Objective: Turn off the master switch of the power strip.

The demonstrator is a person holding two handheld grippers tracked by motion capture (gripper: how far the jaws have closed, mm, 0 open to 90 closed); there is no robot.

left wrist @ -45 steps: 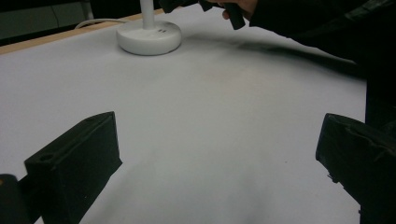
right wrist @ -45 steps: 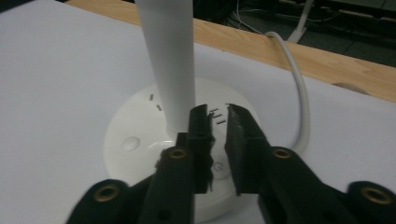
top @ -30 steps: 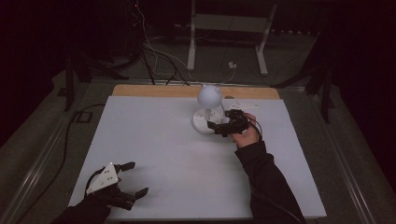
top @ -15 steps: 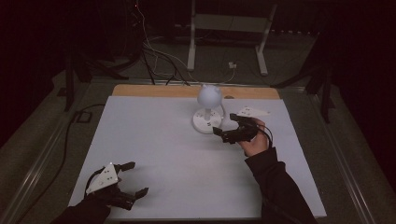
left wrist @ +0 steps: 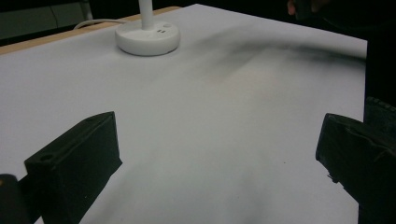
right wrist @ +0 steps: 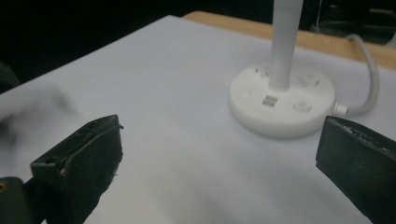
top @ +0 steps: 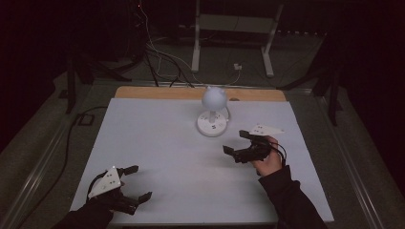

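Nearest the person, by the table's (top: 157,143) near left corner, the left gripper (top: 135,182) hovers just above the white surface with its jaws spread wide and nothing between them. Its own view looks across bare tabletop toward the lamp.

Farther in, right of the table's middle, the right gripper (top: 239,141) is held in the person's right hand (top: 268,161), jaws also wide apart and empty, pointing toward the far edge. In the right gripper view the round base sits just ahead, between the lines of the two jaws but not yet within them; the gripper is near the lamp and clearly apart from it.

Beyond that, toward the middle of the far edge, stands the lamp (top: 213,110), a small white desk light with a round base (right wrist: 281,100), an upright stem (right wrist: 286,37) and a globe-shaped head (top: 213,97). Buttons or ports show on top of the base, and a white cable (right wrist: 369,79) leaves its right side, running off toward the wooden strip at the far edge.

The step in hand looks like the right gripper's approach to the lamp, either to press a control on the base or to take the stem. The next move calls for going forward and a little right, lining up on the stem or a button, and keeping clear of the cable so the light base does not slide or tip.
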